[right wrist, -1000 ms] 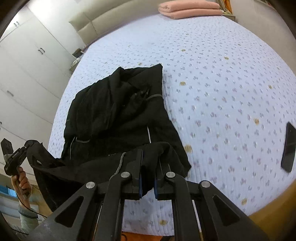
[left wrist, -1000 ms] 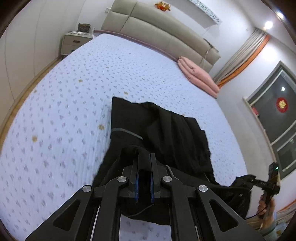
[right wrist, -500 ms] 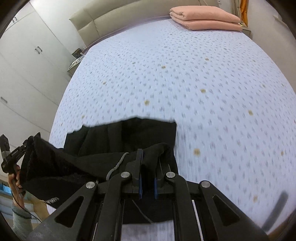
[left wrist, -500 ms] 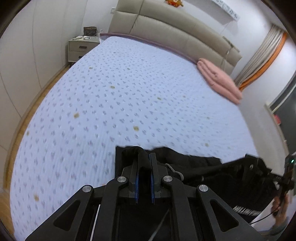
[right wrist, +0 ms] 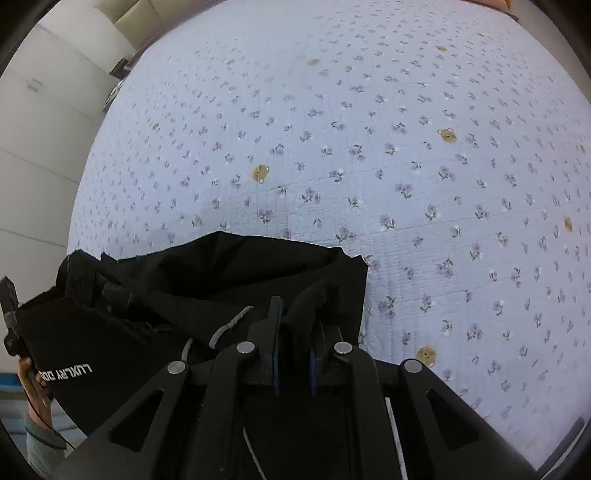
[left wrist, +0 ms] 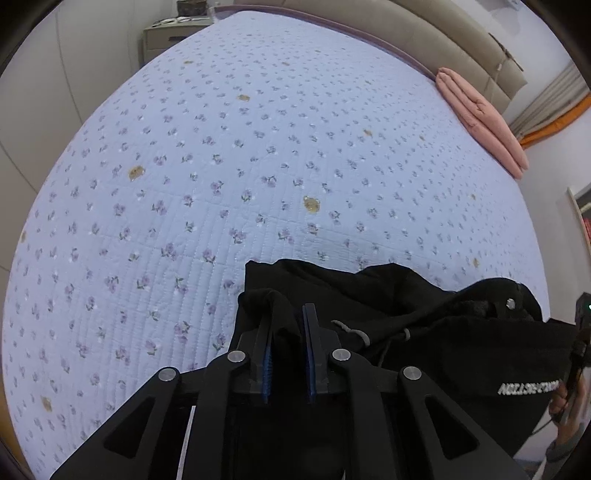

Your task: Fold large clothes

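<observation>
Two handheld grippers hold one edge of a black garment (left wrist: 406, 310) above a bed, a corner to each, so the cloth can be carried across and laid over itself in a fold. The left gripper (left wrist: 287, 332) points steeply down at the quilted floral bedspread (left wrist: 221, 184); its jaws have just been easing apart, and a gap now shows between its blue pads (left wrist: 266, 365), with a bunched corner of the dark fabric draped over the left finger and lying in that gap, so the pinch looks slack rather than firm. The right gripper (right wrist: 295, 325) is tipped down in the same way, its jaws nearly together, with a fold of black cloth between them; from the right wrist view it seems to be pinching that fold, though the dark fabric hides the contact. The garment sits at the near edge of the bedspread, directly beneath and in front of both tools, its far hem lying flat on the quilt while a panel with white lettering (right wrist: 64, 373) hangs between the two grippers. A person's hand (right wrist: 31, 380) on the other tool's handle shows at the frame edge. A folded pink blanket (left wrist: 484, 122) lies well apart by the padded headboard (left wrist: 424, 33). The fold appears ready to be set down.
</observation>
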### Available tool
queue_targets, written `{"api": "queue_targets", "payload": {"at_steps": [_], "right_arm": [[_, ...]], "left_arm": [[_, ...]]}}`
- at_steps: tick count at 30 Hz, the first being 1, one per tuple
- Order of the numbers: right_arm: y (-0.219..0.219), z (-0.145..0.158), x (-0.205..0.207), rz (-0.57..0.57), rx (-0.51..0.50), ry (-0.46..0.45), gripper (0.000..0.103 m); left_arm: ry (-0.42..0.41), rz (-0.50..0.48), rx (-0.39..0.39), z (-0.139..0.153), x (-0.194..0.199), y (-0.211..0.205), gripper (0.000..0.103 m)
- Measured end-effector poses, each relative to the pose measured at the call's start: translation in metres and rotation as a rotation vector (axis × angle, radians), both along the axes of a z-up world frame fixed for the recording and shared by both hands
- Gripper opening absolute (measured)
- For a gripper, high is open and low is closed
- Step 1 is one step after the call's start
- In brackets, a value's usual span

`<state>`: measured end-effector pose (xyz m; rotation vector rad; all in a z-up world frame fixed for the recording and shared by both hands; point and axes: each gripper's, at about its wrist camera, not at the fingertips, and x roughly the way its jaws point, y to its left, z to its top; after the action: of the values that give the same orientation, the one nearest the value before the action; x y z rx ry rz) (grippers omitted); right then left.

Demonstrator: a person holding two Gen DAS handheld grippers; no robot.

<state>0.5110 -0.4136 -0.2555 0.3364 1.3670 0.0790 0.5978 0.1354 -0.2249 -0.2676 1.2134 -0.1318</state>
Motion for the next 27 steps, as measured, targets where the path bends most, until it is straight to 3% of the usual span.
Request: {"api": "queue_targets", "payload": {"at_steps": [3,5,7,8,10,11,14,19,22,27], "right_arm": [[0.0,0.008,-0.004,0.003,0.005,-0.003,0.016],[-0.003,0.02,-0.01,-0.003,0.024,-0.001,0.02],[-0.009,0.033,-0.016,-0.02,0.066,0.006,0.027],[-0.013,0.04,-0.02,-0.031,0.098,0.005,0.033],[-0.022,0.053,-0.028,-0.057,0.145,-0.007,0.043],[-0.026,0.061,-0.033,-0.072,0.147,-0.02,0.054],[-0.027,0.077,-0.041,-0.066,0.126,-0.068,0.066],[-0.01,0.06,-0.029,0.016,0.047,-0.118,0.068],[-0.002,0.039,-0.017,0.088,-0.039,-0.149,0.068],[-0.006,0.003,0.004,0.156,-0.037,-0.14,0.068]], "left_arm": [[-0.002,-0.036,-0.01,0.02,-0.002,0.002,0.02],[0.009,-0.053,-0.071,0.033,-0.003,0.01,0.029],[-0.004,-0.072,-0.167,0.05,-0.005,0.023,0.05],[-0.029,-0.073,-0.197,0.061,-0.007,0.033,0.055],[-0.08,-0.071,-0.207,0.08,-0.013,0.047,0.074],[-0.103,-0.077,-0.199,0.088,-0.015,0.051,0.076],[-0.102,-0.113,-0.151,0.088,-0.011,0.048,0.078],[-0.022,-0.171,-0.112,0.04,0.006,0.029,0.078],[0.014,-0.187,-0.148,0.012,0.014,0.029,0.078],[0.064,-0.197,-0.239,-0.017,0.024,0.037,0.078]]}}
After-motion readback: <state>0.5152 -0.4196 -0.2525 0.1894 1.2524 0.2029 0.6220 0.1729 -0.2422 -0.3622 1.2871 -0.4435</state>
